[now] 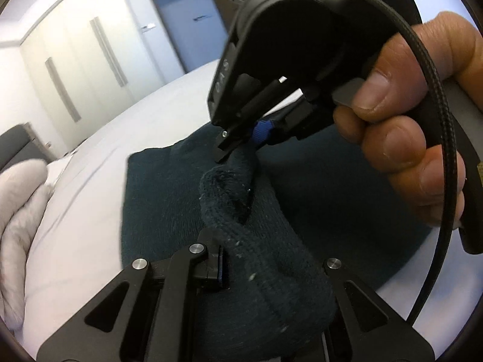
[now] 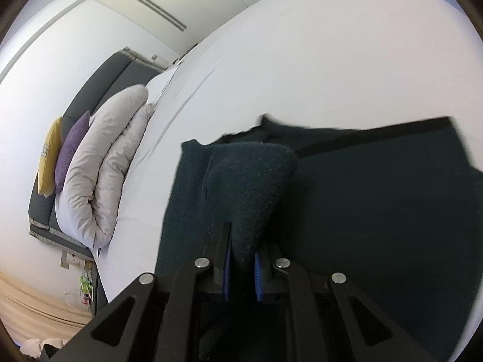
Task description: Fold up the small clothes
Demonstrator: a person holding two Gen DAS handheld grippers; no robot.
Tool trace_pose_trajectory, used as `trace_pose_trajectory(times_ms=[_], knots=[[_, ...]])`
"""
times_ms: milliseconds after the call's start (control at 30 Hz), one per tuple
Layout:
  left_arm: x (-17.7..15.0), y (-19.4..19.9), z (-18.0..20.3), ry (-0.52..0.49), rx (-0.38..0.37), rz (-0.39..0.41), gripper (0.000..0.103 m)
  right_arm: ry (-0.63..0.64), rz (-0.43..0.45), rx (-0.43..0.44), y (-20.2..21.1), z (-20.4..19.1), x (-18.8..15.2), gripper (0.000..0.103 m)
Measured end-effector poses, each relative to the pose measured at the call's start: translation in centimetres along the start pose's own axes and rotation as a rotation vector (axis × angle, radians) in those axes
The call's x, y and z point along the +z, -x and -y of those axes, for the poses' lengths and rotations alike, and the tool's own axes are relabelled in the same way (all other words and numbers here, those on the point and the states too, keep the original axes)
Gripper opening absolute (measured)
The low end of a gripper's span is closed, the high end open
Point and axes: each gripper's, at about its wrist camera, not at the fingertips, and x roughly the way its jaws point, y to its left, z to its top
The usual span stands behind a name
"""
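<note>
Still early: both the left gripper (image 1: pixel 253 259) and right gripper (image 2: pixel 243 274) are clamped on the dark knit garment (image 1: pixel 169 211), lifted off the white bed (image 1: pixel 84 199). Probably mid-first-fold, nothing visibly finished; blur hides the far edge.

Both views are bright, lit by soft, even light that leaves the white bed sheet (image 2: pixel 332 60) pale and nearly washed out. The dark teal knit garment (image 1: pixel 169 199) reads almost black, its weave clear only close to the lens. Fisheye bending curves the wardrobe doors (image 1: pixel 75 69) and darkens every corner. Motion blur smears the garment's far edge in the right wrist view.
</note>
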Motion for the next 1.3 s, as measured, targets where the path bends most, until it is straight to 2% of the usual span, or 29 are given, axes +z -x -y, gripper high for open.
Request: trace_pose_trajectory(times_ms=[233,433,500,933,1033,1100,1133,1167,1233,1300], knots=[[2.8,-1.4,6.3,-0.116,-0.050,-0.005,0.010,-0.058,0.046,-0.013,4.4,5.9,0.3,0.012],[3.4,-2.9,7.8,-0.130,-0.071,-0.015,0.010,-0.073,0.068,-0.036,6.9,9.0,0.6,0.012],[2.8,-4.8,6.1,-0.129,-0.073,-0.016,0.010,-0.072,0.068,-0.045,7.3,9.6,0.6,0.012],[1.5,-4.7,4.0,-0.106,-0.059,-0.019,0.012,-0.085,0.067,-0.067,7.7,10.8,-0.1,0.012],[0.8,-3.8,2.4,-0.070,-0.123,-0.035,0.020,-0.123,0.044,-0.049,6.7,12.2,-0.1,0.011],[-0.3,-2.0,-0.1,-0.016,-0.229,-0.051,0.046,-0.160,0.058,0.003,7.0,12.7,-0.6,0.014],[-1.2,-0.9,-1.3,0.011,-0.281,-0.056,0.076,-0.170,0.063,0.019,7.3,12.8,-0.8,0.016],[-2.5,0.7,-3.1,0.047,-0.321,-0.039,0.084,-0.178,0.064,0.032,7.6,12.8,-1.1,0.021],[-4.2,2.6,-6.0,0.102,-0.359,-0.004,0.084,-0.183,0.076,0.033,8.6,12.5,-1.7,0.024],[-5.6,3.5,-9.6,0.175,-0.350,0.015,0.084,-0.182,0.110,0.038,10.1,11.7,-2.8,0.039]])
